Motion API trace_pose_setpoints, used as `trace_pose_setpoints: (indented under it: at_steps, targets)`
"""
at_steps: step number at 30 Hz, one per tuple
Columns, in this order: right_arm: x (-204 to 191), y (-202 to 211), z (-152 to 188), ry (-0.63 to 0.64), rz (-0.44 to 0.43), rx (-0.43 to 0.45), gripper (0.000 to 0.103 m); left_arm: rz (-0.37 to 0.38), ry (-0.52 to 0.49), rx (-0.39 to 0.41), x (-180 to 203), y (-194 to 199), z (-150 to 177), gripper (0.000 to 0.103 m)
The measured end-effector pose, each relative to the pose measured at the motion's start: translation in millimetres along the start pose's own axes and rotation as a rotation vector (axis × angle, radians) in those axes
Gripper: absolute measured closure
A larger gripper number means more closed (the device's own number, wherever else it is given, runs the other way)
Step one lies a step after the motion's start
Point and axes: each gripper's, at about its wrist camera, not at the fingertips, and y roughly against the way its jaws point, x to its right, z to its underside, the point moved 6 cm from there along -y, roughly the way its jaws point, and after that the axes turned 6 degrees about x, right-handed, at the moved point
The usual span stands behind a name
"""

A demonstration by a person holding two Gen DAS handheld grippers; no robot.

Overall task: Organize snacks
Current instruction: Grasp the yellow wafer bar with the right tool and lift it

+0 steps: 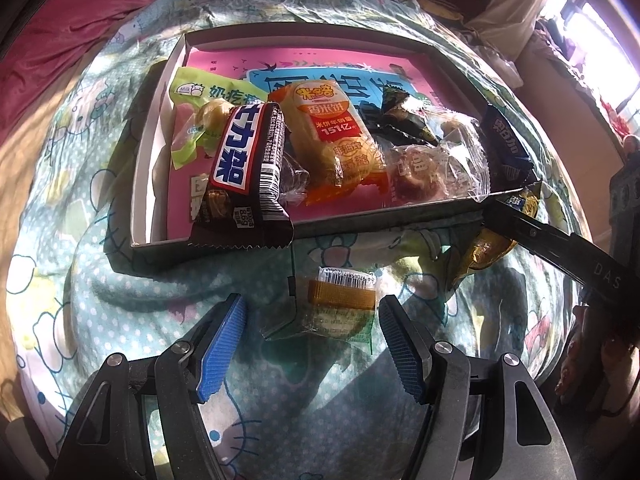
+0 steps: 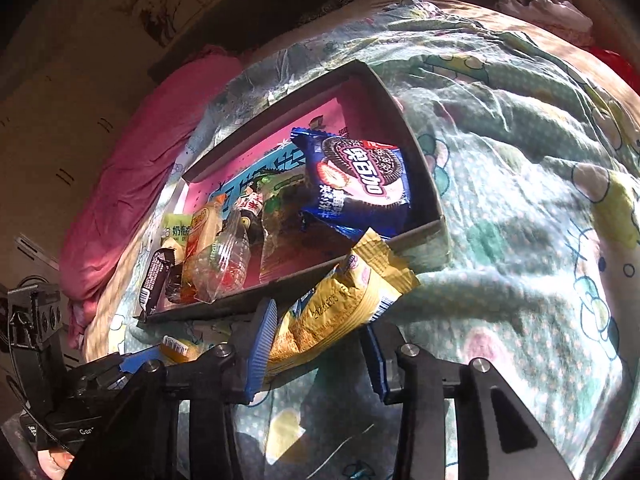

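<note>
A shallow cardboard box (image 1: pixel 400 216) (image 2: pixel 280 286) with a pink lining lies on a cartoon-print bed sheet. It holds several snacks: a dark chocolate bar (image 1: pixel 244 168), an orange rice-cracker pack (image 1: pixel 340 136), a green milk-candy bag (image 1: pixel 192 120) and a blue cookie pack (image 2: pixel 360 184). My left gripper (image 1: pixel 312 344) stands open above a small clear-wrapped snack (image 1: pixel 340 300) with a gold band and barcode, which lies on the sheet between the blue pads. My right gripper (image 2: pixel 320 348) is shut on a yellow snack packet (image 2: pixel 340 308) (image 1: pixel 488 252) at the box's near right corner.
A pink quilt (image 1: pixel 60 20) (image 2: pixel 132 184) is bunched beyond the box on the left. The rumpled sheet (image 2: pixel 520 240) spreads to the right of the box. A bright window (image 1: pixel 592 40) is at the far right. A person's hand (image 1: pixel 580 360) holds the right gripper.
</note>
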Motion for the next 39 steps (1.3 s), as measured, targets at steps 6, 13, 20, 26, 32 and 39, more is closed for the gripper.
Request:
trace_pose_setpoints:
  at_steps: [6, 13, 20, 26, 32, 39]
  targets:
    - [-4, 10, -4, -0.008, -0.065, 0.026, 0.07, 0.028, -0.005, 0.005, 4, -4, -3, 0.052]
    - [-11, 24, -13, -0.008, -0.093, 0.056, 0.075, 0.054, 0.003, 0.025, 5, 1, -6, 0.06]
    - [-21, 31, -22, 0.025, -0.102, 0.082, 0.076, 0.061, 0.005, 0.051, 7, 14, -13, 0.06]
    - [-20, 31, -23, 0.032, -0.09, 0.082, 0.076, 0.061, 0.008, 0.059, 6, 22, -13, 0.06]
    - [-16, 19, -16, 0.034, -0.067, 0.032, 0.075, 0.06, 0.001, 0.066, 7, 28, -11, 0.06]
    - [-15, 7, -2, 0.014, -0.081, -0.03, 0.075, 0.057, -0.001, 0.066, 8, 31, -10, 0.06]
